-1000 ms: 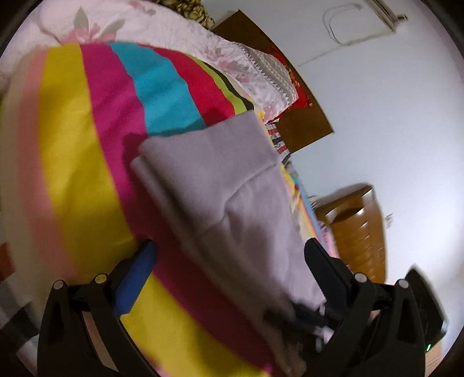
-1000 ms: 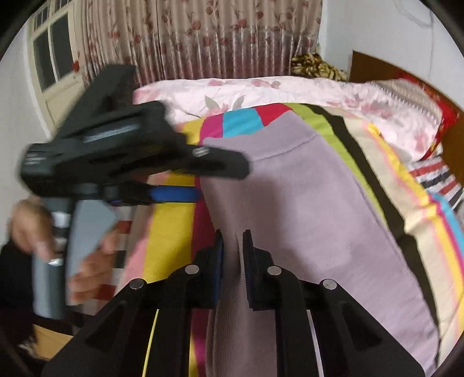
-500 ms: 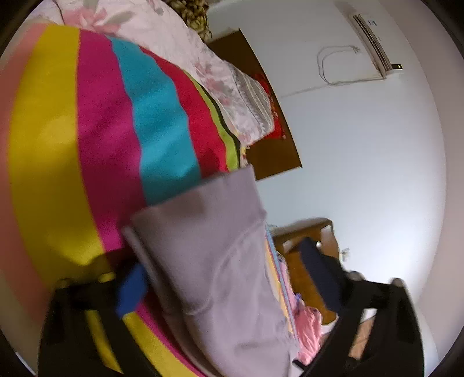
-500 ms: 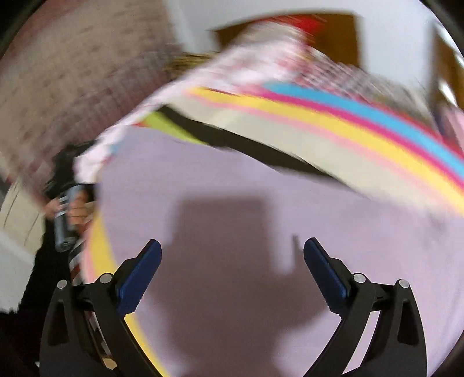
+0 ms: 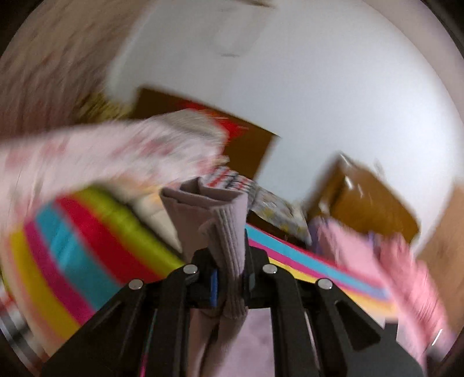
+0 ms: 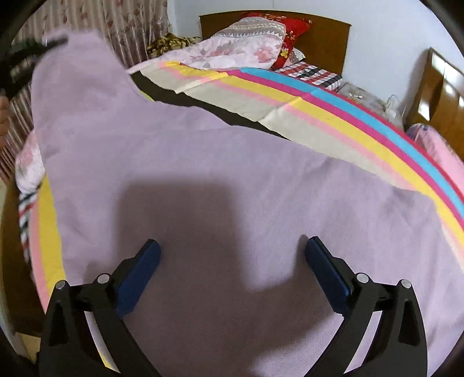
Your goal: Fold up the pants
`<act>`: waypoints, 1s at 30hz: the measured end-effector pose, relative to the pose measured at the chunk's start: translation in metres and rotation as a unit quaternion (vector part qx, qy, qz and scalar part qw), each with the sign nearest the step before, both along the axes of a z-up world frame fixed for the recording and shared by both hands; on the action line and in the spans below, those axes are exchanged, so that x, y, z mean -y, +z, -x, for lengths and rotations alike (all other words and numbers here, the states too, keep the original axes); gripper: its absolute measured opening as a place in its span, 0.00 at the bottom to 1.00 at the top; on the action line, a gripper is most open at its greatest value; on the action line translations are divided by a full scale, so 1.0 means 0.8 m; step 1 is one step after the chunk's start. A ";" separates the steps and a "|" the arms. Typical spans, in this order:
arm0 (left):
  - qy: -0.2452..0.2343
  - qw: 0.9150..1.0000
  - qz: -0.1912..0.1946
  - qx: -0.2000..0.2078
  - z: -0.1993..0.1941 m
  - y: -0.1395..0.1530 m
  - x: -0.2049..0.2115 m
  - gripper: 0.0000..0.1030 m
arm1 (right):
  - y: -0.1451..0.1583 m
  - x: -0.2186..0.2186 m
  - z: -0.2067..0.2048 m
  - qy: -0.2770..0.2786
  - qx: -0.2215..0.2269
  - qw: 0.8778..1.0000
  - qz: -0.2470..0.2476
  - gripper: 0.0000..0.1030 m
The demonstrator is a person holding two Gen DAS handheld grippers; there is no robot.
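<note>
The lilac pants (image 6: 232,162) lie spread over the striped bedspread (image 6: 333,110), and their far left end is lifted off the bed. In the left wrist view a ribbed cuff of the pants (image 5: 229,232) stands bunched between the fingers of my left gripper (image 5: 230,278), whose jaws are closing on the fabric. That gripper also shows as a dark blur at the top left of the right wrist view, at the raised end. My right gripper (image 6: 232,255) hovers open just above the flat middle of the pants, with nothing between its blue pads (image 6: 139,269).
A floral quilt (image 6: 232,49), a red pillow (image 6: 293,34) and the brown headboard (image 6: 327,37) are at the far end of the bed. A wooden cabinet (image 6: 443,90) and pink cloth (image 6: 435,148) lie right. Curtains (image 6: 116,26) hang at the back left.
My left gripper closed on the pants' end and lifted it, rolling as it rose. My right gripper opened, letting go of the fabric, and swung over the middle of the pants.
</note>
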State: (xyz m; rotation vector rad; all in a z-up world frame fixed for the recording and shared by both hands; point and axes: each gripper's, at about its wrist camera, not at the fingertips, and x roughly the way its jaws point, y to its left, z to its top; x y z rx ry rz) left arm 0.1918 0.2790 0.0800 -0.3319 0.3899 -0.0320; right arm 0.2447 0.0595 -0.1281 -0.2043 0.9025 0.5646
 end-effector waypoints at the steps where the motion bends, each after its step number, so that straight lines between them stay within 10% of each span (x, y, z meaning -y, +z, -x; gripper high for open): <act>1: -0.024 0.999 -0.027 0.003 -0.004 0.009 0.031 0.11 | 0.009 0.020 0.005 -0.004 0.002 0.998 -0.057 0.92; 6: -0.209 0.966 -0.153 0.011 0.018 -0.008 0.240 0.12 | 0.061 0.169 0.041 -0.137 0.036 0.945 -0.294 0.91; 11: -0.382 0.899 -0.191 -0.101 0.036 -0.147 0.387 0.18 | 0.101 0.291 0.091 -0.232 0.106 0.908 -0.333 0.91; 13: -0.413 0.886 -0.165 -0.128 0.041 -0.180 0.397 0.30 | 0.107 0.315 0.106 -0.248 0.110 0.905 -0.327 0.91; 16: -0.421 0.896 -0.093 -0.105 0.060 -0.173 0.377 0.81 | 0.103 0.317 0.126 -0.241 0.096 0.914 -0.312 0.91; 19: -0.391 0.917 -0.056 -0.047 0.083 -0.135 0.325 0.97 | 0.086 0.284 0.134 -0.211 0.055 0.933 -0.286 0.91; 23: -0.253 0.964 -0.079 -0.030 0.097 -0.125 0.242 0.98 | 0.053 0.216 0.132 -0.163 -0.034 0.958 -0.234 0.90; 30: -0.119 0.990 -0.046 -0.066 0.135 -0.170 0.130 0.98 | 0.014 0.158 0.145 -0.120 -0.133 0.965 -0.191 0.81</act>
